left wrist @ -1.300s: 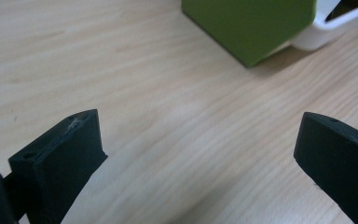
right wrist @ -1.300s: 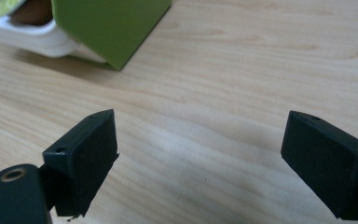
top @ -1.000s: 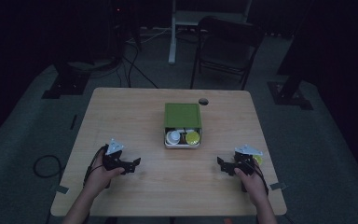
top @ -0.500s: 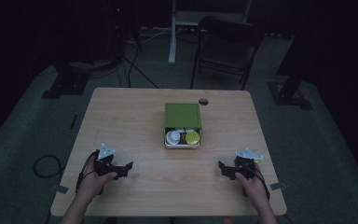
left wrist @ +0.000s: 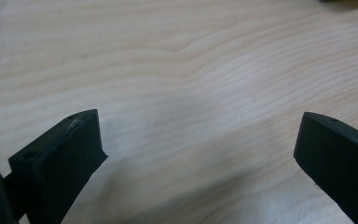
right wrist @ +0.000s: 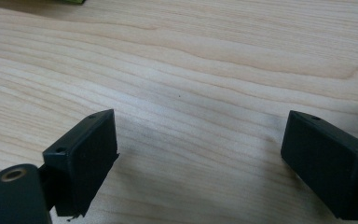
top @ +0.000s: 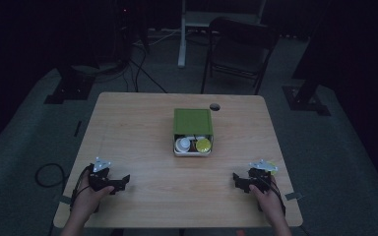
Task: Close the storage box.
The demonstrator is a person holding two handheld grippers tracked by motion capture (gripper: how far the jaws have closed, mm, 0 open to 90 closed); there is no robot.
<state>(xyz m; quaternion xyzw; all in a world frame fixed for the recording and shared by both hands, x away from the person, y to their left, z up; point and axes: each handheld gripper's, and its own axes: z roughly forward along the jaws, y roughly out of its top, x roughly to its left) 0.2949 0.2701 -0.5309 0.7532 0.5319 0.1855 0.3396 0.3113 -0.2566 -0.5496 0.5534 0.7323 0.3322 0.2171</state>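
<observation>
A green box point(top: 192, 121) sits mid-table with its lid slid back, showing a white cup point(top: 183, 144) and a yellow round lid point(top: 203, 144) in the open front part. My left gripper point(top: 122, 181) rests low near the table's front left, held by a hand, jaws wide open over bare wood point(left wrist: 200, 140). My right gripper point(top: 237, 180) rests near the front right, also wide open over bare wood point(right wrist: 200, 149). Nothing lies between either pair of jaws. Both grippers stand well short of the box.
The wooden table point(top: 138, 128) has a round cable hole point(top: 214, 106) behind the box. A dark chair point(top: 236, 49) and stand legs point(top: 71, 88) are on the floor beyond the far edge. A cable loop point(top: 47, 174) lies on the floor left.
Both hands have drawn back toward the front edge of the table, the left one also slightly leftward. Both grippers stayed open.
</observation>
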